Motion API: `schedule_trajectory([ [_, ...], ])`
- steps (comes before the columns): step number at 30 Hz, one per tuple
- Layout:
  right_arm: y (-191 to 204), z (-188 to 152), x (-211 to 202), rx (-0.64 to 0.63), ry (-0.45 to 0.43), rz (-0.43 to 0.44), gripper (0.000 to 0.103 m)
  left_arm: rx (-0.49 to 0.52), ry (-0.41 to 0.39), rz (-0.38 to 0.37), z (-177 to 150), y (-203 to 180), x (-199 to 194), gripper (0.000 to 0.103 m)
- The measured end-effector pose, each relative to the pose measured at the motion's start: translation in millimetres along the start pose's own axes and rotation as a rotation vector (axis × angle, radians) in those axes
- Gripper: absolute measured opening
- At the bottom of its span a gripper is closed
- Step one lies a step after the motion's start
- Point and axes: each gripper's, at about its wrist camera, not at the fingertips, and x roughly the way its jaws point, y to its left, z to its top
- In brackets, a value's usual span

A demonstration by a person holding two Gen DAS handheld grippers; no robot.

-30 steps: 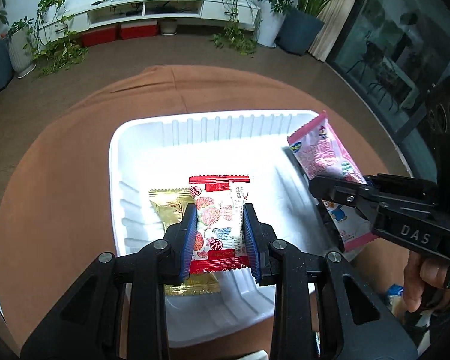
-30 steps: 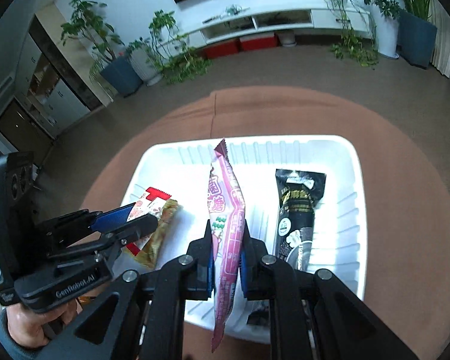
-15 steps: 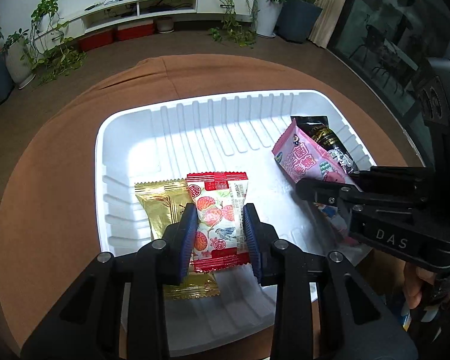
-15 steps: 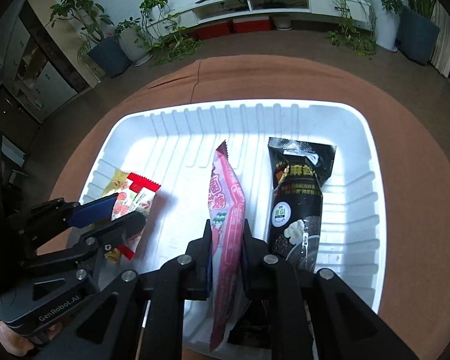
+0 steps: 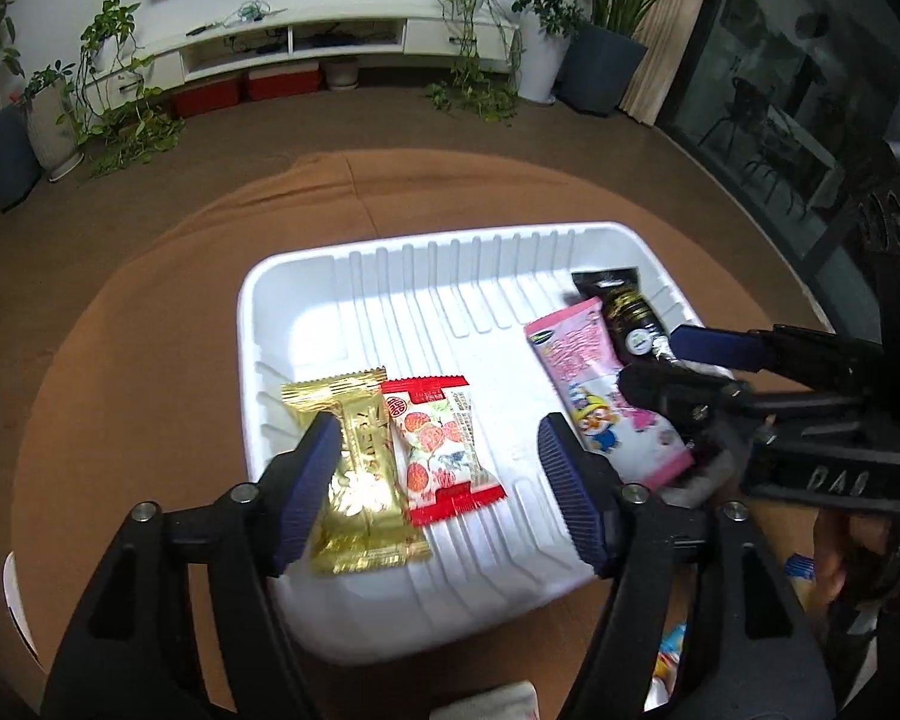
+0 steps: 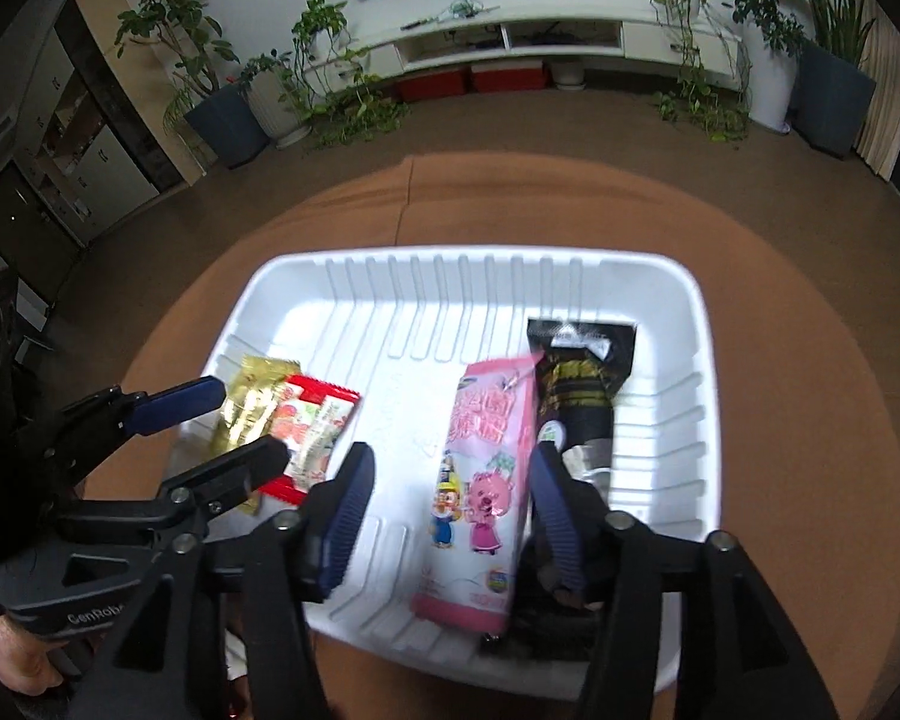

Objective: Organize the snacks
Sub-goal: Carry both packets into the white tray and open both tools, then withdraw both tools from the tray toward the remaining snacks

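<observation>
Living room, round brown table (image 5: 120, 396); white ribbed tray (image 5: 390, 276) at centre w/ four snacks laid inside; I'm over its near edge w/ a claw in each hand.

Left wrist view: pink cartoon packet (image 5: 606, 402) lies flat at 3 o'clock of tray, black packet (image 5: 630, 312) just beyond it, touching; gold packet (image 5: 360, 468) at 8 o'clock, red-and-white strawberry packet (image 5: 444, 444) beside it, edges overlapping.

My left gripper (image 5: 438, 498) has its jaws opening, pads off both small packets, nothing held; my right gripper (image 6: 444, 516) likewise opening, pink packet between the jaws but flat on the tray floor, no pad pressing it.

Step in hand, as I judge it: the release; done well means letting jaws spread fully, then lifting straight up & back so pads don't snag a wrapper edge or nudge the rows crooked; keep both claws clear of each other near 6 o'clock. More snacks seem to sit at table edge, lower right (image 5: 672, 654); too blurred to name.
</observation>
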Motion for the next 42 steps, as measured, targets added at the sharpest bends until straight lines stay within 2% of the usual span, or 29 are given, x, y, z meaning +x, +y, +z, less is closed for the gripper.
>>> schedule_trajectory([
  [4, -4.1, -4.2, -37.3, 0.048, -0.069, 0.044, 0.078, -0.009, -0.055, -0.017, -6.8, 3.0, -43.0, 0.077],
  [7, -7.4, -15.2, -67.8, 0.077, -0.123, 0.078, 0.083, -0.019, -0.093, -0.028, -15.9, 5.6, -73.0, 0.086],
  [9, -9.3, -27.3, -87.0, 0.092, -0.15, 0.101, 0.085, -0.025, -0.113, -0.032, -25.2, 7.5, -91.5, 0.093],
  [12, -13.4, -50.0, -111.1, 0.123, -0.18, 0.132, 0.086, -0.044, -0.133, -0.052, -44.3, 10.5, -121.1, 0.098],
  [17, -14.8, -94.4, -139.8, 0.156, -0.21, 0.172, 0.088, -0.061, -0.192, -0.088, -87.3, 14.6, -163.8, 0.098],
  [21, -15.7, -139.0, -149.8, 0.188, -0.204, 0.202, 0.088, -0.008, -0.211, -0.13, -139.6, 10.9, -188.5, 0.098],
  [23, -18.1, -159.4, -150.3, 0.221, -0.192, 0.232, 0.088, 0.054, -0.208, -0.147, -162.4, 5.3, -194.3, 0.098],
  [27, -12.0, -197.9, -146.3, 0.238, -0.158, 0.264, 0.088, 0.344, -0.141, -0.111, -215.1, -24.2, -195.7, 0.098],
  [29, -6.8, -214.0, -142.6, 0.242, -0.14, 0.275, 0.088, 0.446, -0.106, -0.093, -233.0, -35.6, -193.2, 0.098],
  [34, 16.2, -241.0, -133.6, 0.216, -0.102, 0.303, 0.088, 0.596, -0.087, -0.054, -257.4, -52.6, -189.0, 0.098],
  [40, 40.4, -254.2, -124.1, 0.177, -0.069, 0.342, 0.088, 0.722, -0.084, -0.086, -265.2, -62.9, -179.6, 0.097],
  [41, 43.1, -255.5, -124.1, 0.171, -0.07, 0.342, 0.088, 0.752, -0.081, -0.08, -266.6, -64.6, -176.7, 0.095],
  [42, 45.6, -256.4, -123.9, 0.163, -0.072, 0.341, 0.088, 0.793, -0.076, -0.071, -268.6, -67.1, -171.6, 0.087],
])
